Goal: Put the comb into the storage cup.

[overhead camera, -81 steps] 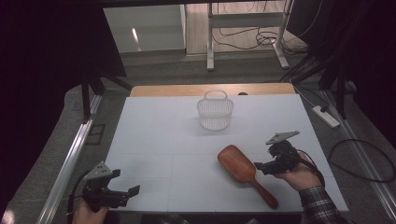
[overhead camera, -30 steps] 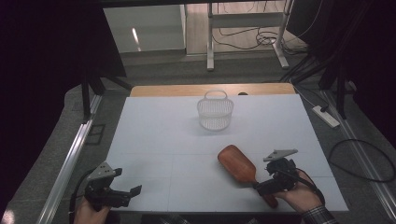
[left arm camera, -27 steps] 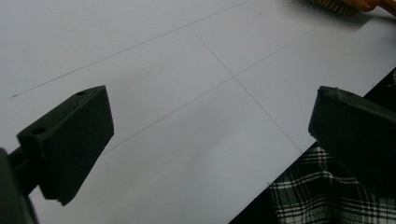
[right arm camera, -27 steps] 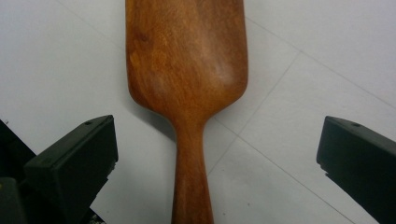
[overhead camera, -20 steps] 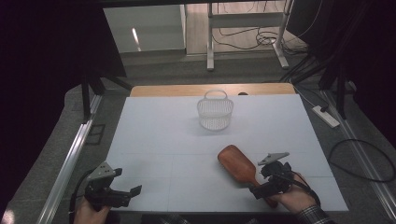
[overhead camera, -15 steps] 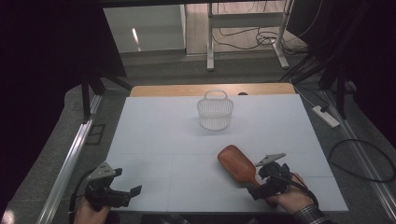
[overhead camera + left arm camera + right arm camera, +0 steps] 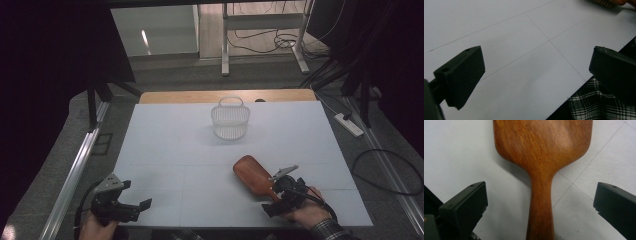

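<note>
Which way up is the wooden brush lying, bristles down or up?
Bristles down. The wooden brush lies flat on the table, smooth back up; the right gripper view shows bare wood between the open right hand-held gripper jaws.

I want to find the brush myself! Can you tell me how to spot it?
Look at the white table, at its near right part. The brush lies flat there, its handle between the open jaws of the right gripper. It is the brown wooden thing; the basket farther back is white.
</note>
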`<act>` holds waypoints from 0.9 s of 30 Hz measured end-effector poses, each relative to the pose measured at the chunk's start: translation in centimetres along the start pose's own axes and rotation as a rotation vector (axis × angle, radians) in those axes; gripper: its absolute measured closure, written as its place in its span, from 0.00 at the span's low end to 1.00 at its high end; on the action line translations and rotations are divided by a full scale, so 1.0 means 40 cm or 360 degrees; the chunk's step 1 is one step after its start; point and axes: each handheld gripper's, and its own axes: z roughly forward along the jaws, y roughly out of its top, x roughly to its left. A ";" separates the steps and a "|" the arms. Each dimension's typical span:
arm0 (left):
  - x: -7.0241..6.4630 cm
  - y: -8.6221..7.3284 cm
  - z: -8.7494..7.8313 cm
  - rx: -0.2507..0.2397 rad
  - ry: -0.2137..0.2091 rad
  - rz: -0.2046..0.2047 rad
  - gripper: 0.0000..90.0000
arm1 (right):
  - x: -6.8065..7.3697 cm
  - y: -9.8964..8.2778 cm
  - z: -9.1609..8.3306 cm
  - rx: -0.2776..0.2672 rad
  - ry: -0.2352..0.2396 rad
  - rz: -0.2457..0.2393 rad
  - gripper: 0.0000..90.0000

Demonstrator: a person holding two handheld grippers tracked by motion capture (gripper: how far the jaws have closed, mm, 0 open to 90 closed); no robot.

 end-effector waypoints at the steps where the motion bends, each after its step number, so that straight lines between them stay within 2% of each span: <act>1: 0.000 0.000 0.000 0.0000 0.0000 0.0000 0.01 | -0.001 0.000 0.001 0.0005 0.0001 0.0000 0.00; 5: 0.000 0.000 0.000 0.0001 0.0001 0.0001 0.01 | -0.002 0.000 0.003 0.0015 0.0001 -0.0005 0.02; 10: 0.000 0.000 0.000 0.0001 0.0001 0.0002 0.01 | -0.003 0.001 0.000 0.0000 0.0002 0.0002 0.23; 16: 0.000 0.000 0.000 0.0000 0.0001 0.0004 0.01 | 0.000 0.003 0.002 0.0030 0.0006 -0.0024 0.49; 22: 0.000 0.000 0.000 0.0001 0.0000 0.0004 0.01 | 0.001 0.008 0.005 0.0040 0.0021 -0.0040 0.68; 26: -0.001 0.000 0.001 0.0002 0.0000 0.0006 0.01 | 0.001 0.011 0.008 0.0068 0.0006 -0.0019 0.78; 27: -0.001 0.000 0.000 0.0002 0.0000 0.0007 0.01 | -0.002 0.013 0.008 0.0079 0.0017 0.0014 0.79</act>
